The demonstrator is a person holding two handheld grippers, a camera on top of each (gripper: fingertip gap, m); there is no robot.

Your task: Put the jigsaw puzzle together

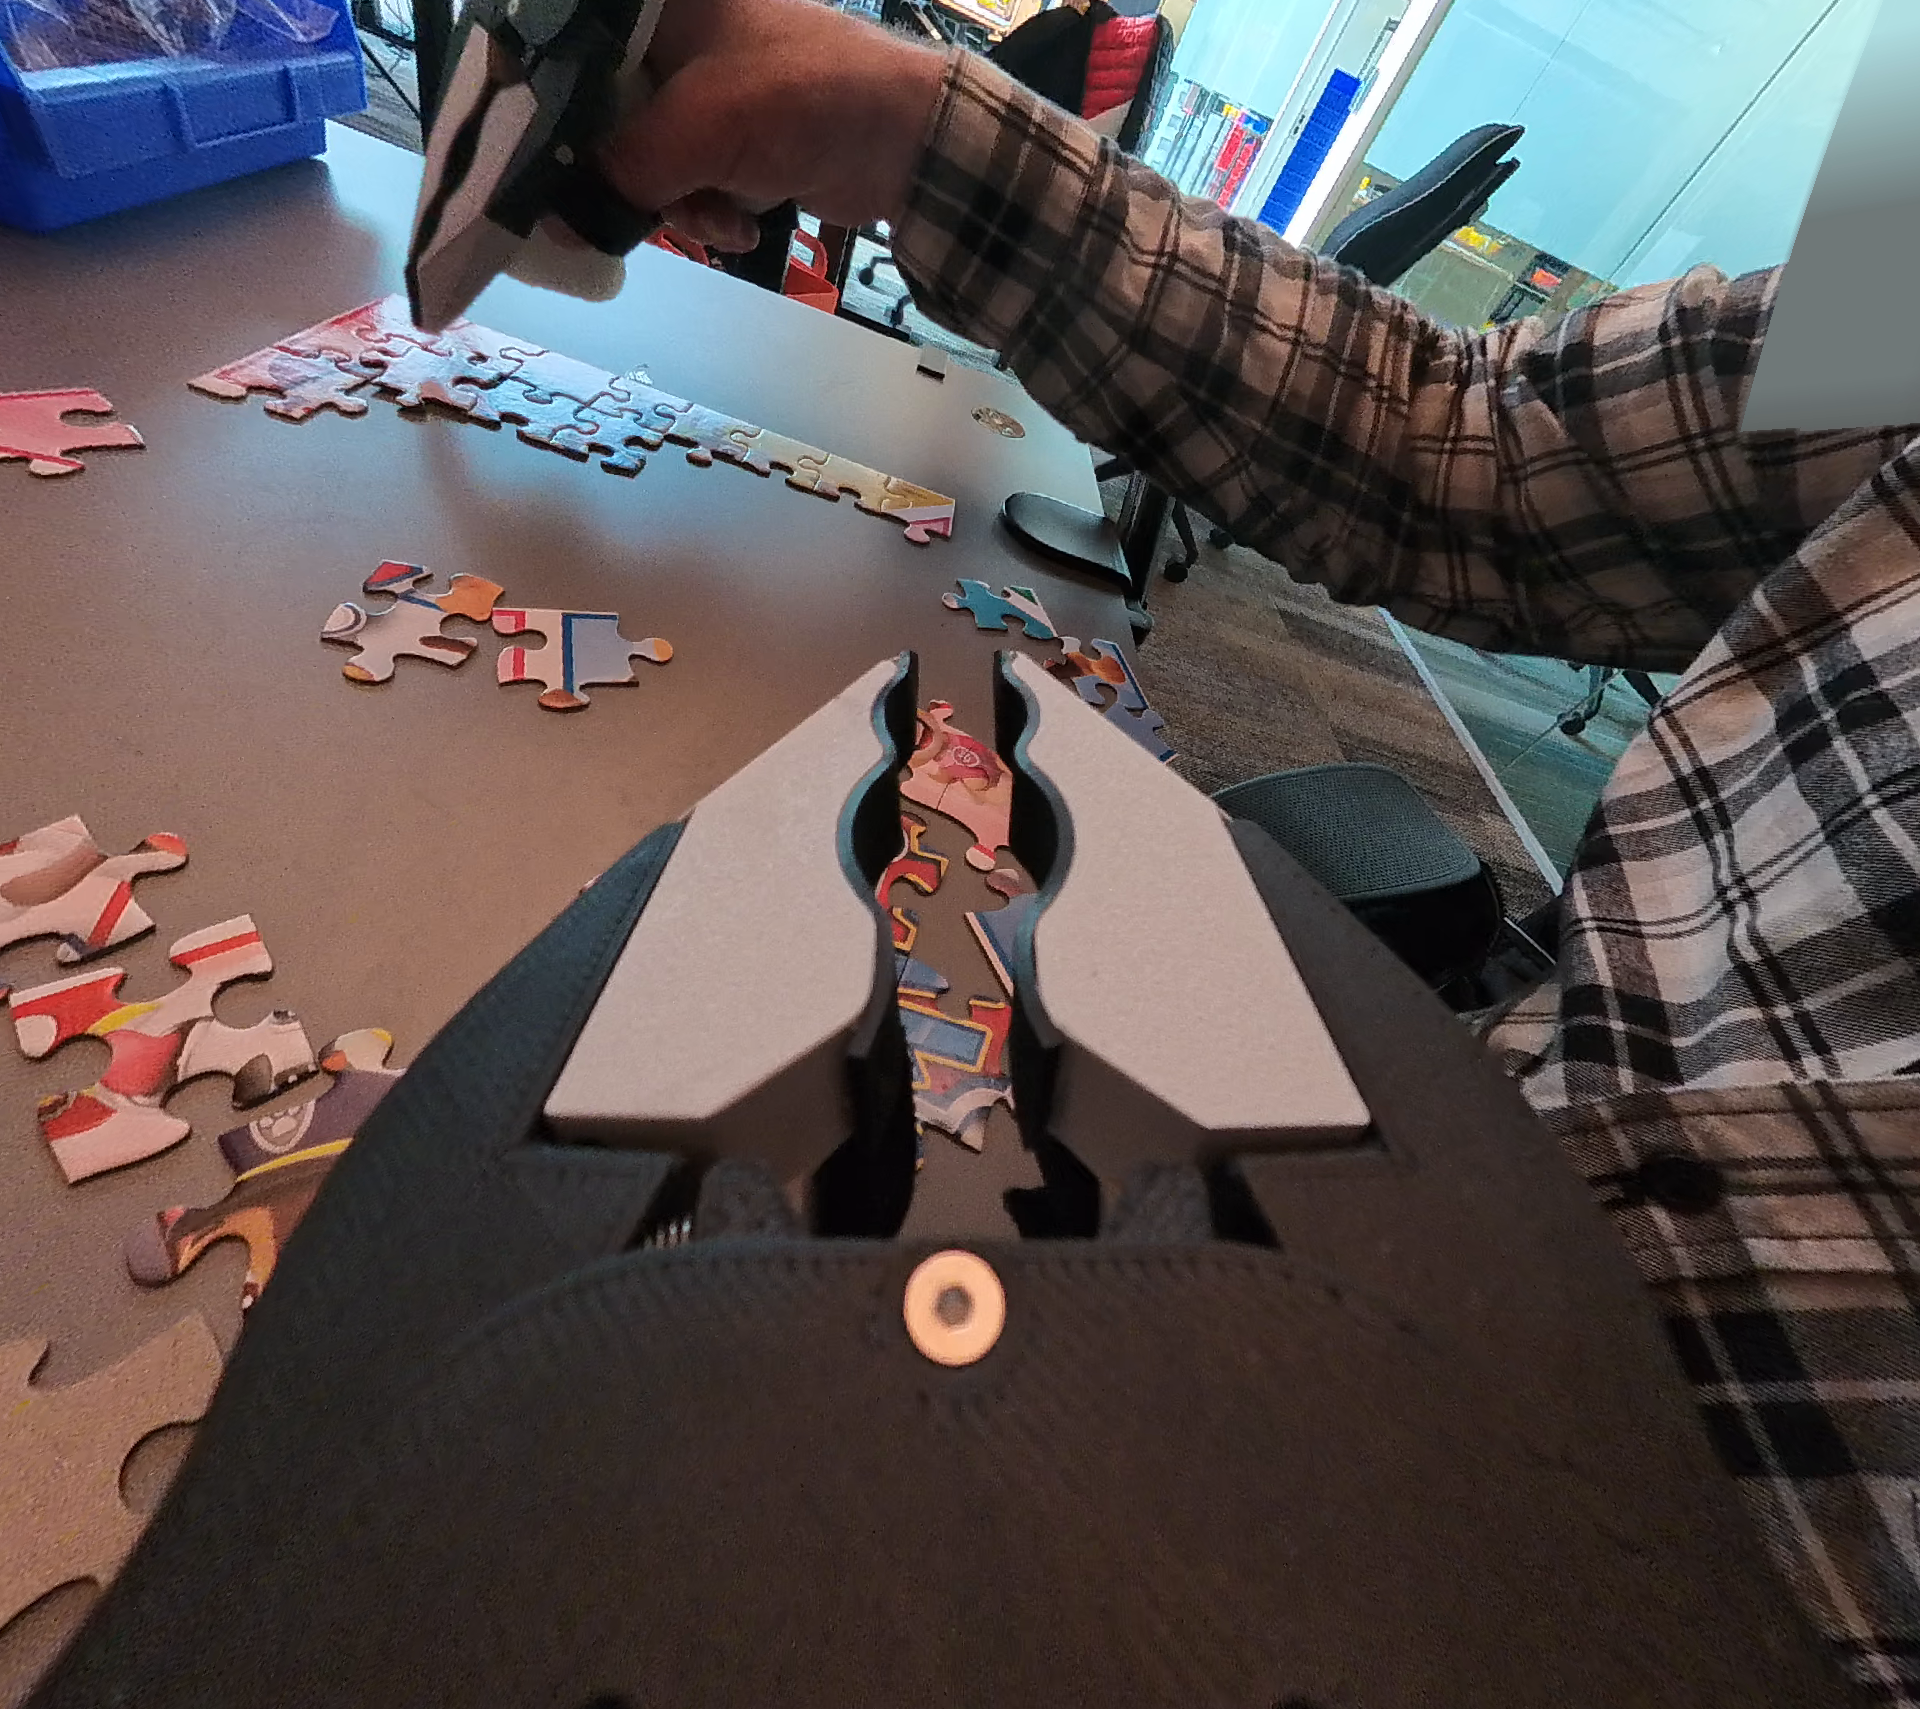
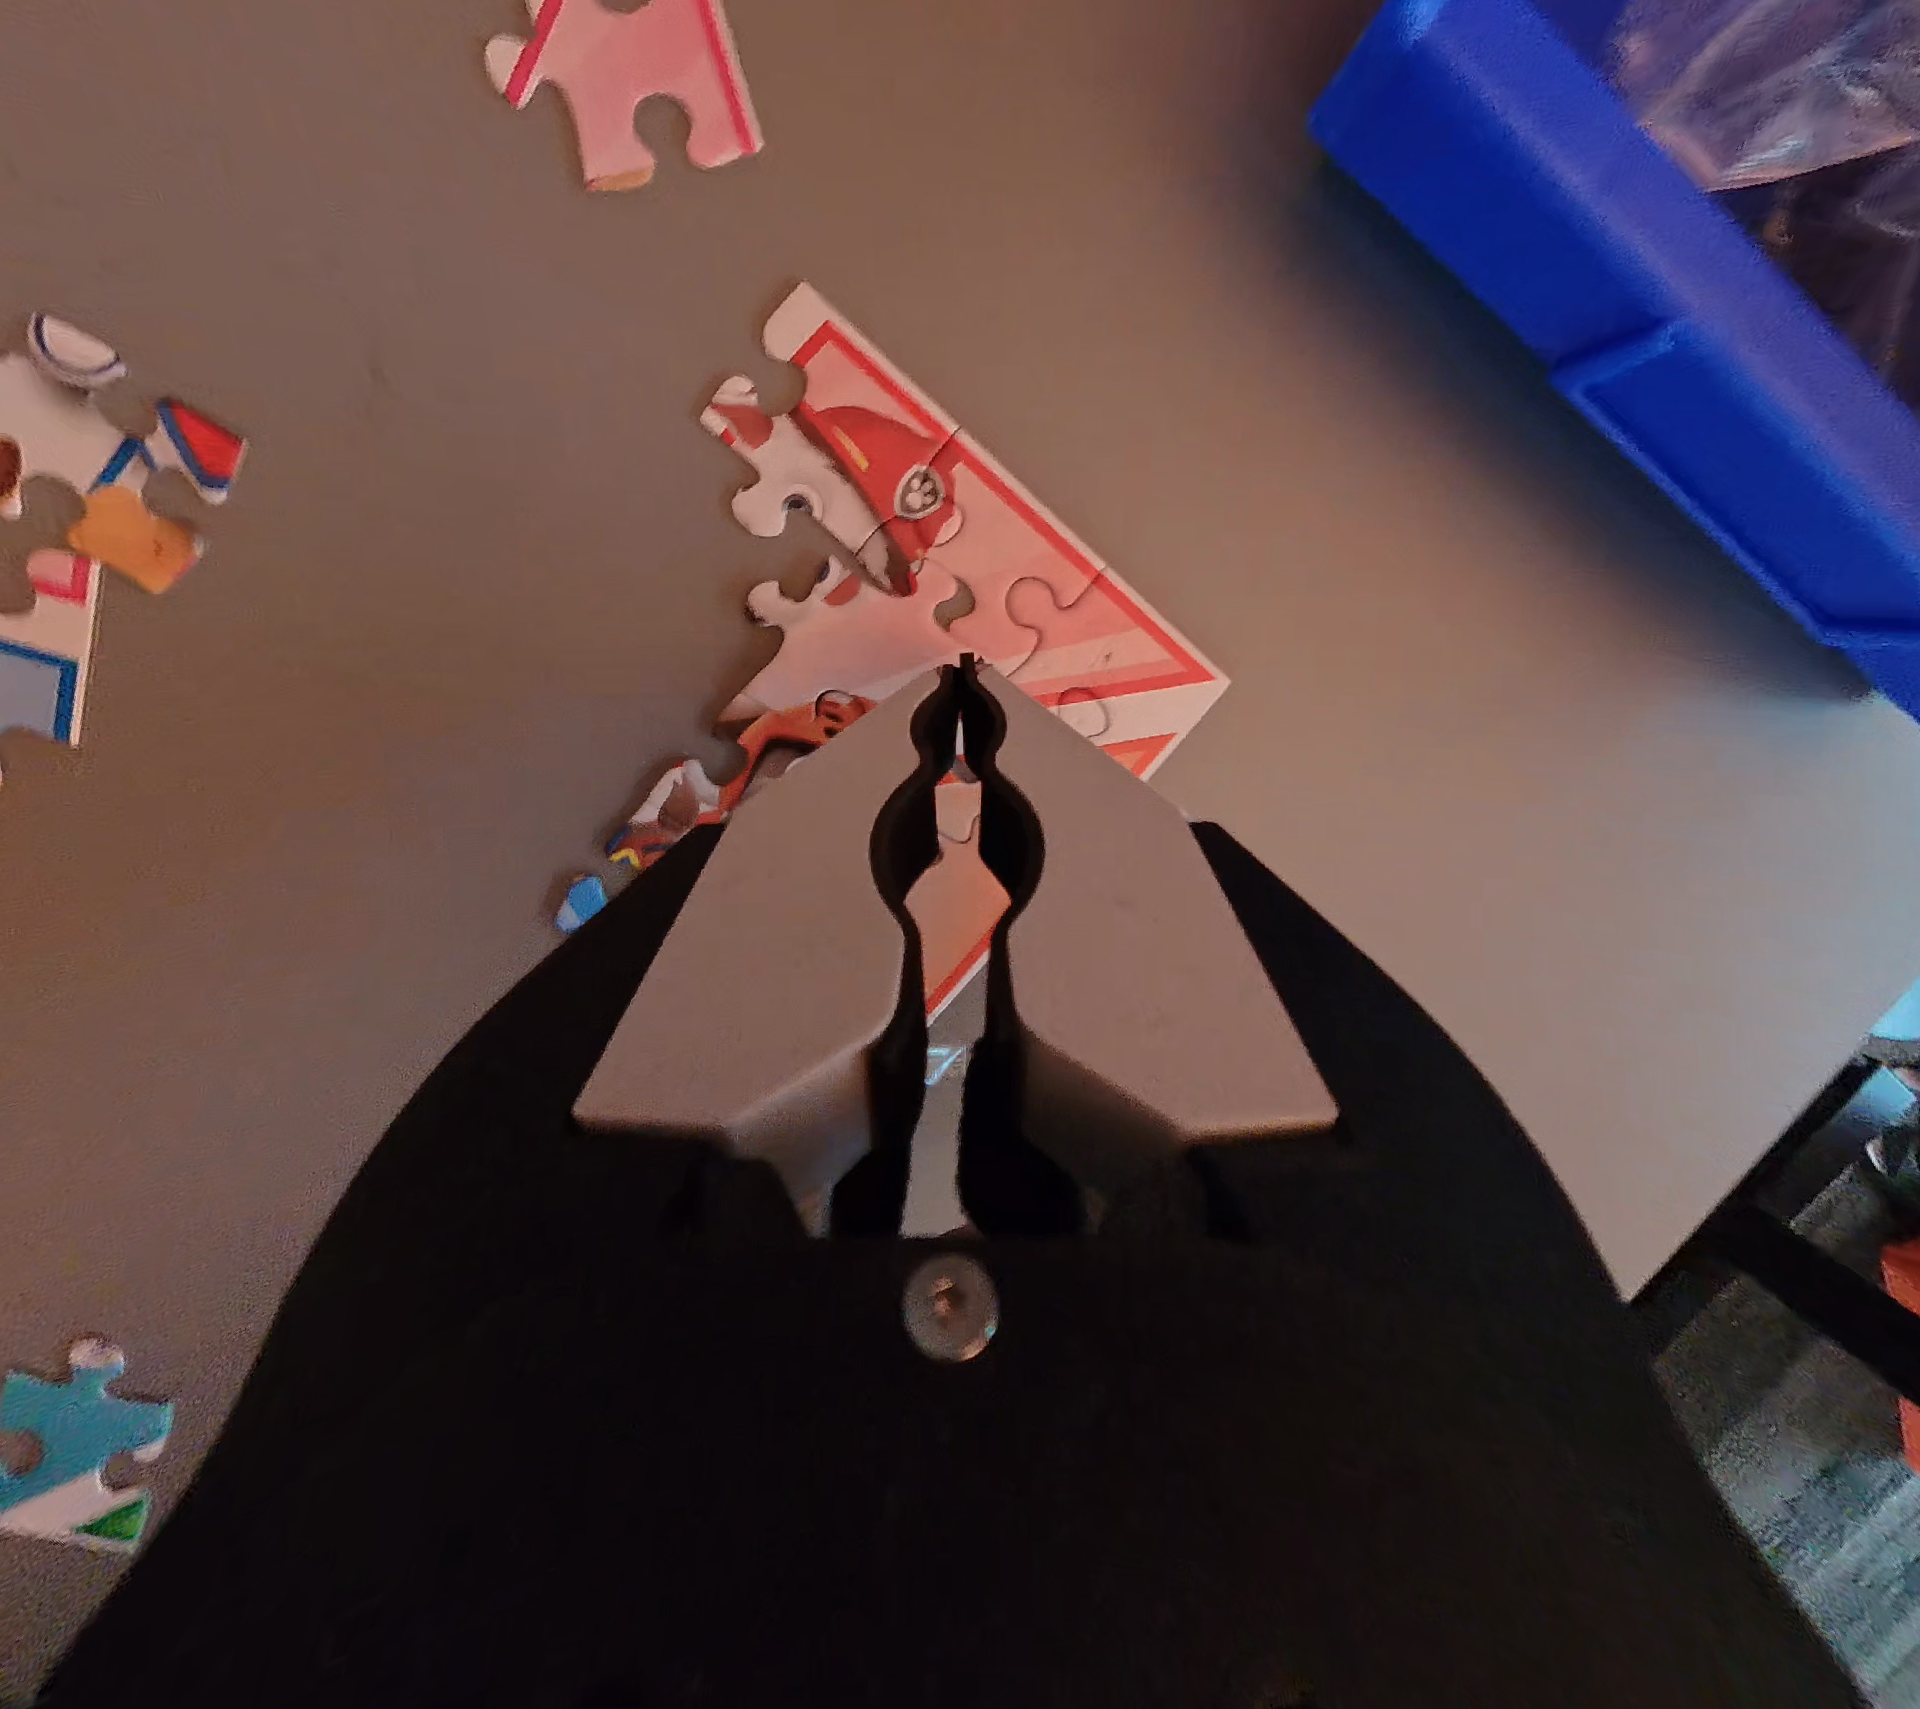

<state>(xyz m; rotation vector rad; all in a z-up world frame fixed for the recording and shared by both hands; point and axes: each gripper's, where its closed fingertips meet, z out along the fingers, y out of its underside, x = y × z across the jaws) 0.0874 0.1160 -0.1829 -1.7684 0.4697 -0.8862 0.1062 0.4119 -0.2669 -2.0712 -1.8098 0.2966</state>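
A joined strip of puzzle pieces (image 1: 582, 412) lies on the brown table (image 1: 260, 755). My right gripper (image 1: 428, 314) is shut and empty. Its tips rest on the red-and-white corner end of that strip, shown close up in the right wrist view (image 2: 961, 672) on the joined section (image 2: 935, 516). My left gripper (image 1: 954, 672) is narrowly open and empty, hovering over several loose pieces (image 1: 956, 776) near the table's right edge. A loose pink piece (image 2: 634, 49) lies apart from the strip and also shows in the left wrist view (image 1: 52, 428).
A blue bin (image 1: 156, 49) holding a plastic bag stands at the far left, close to the strip's corner (image 2: 1610, 205). Loose pieces lie mid-table (image 1: 499, 631) and at the left (image 1: 135, 1036). A teal piece (image 1: 997, 605) sits by the table edge. A plaid sleeve (image 1: 1247, 371) crosses above. The grippers' ends are close to 30 centimetres from one another. Between my right fingertips and the loose pink piece (image 2: 634, 49) there is roughly 12 centimetres.
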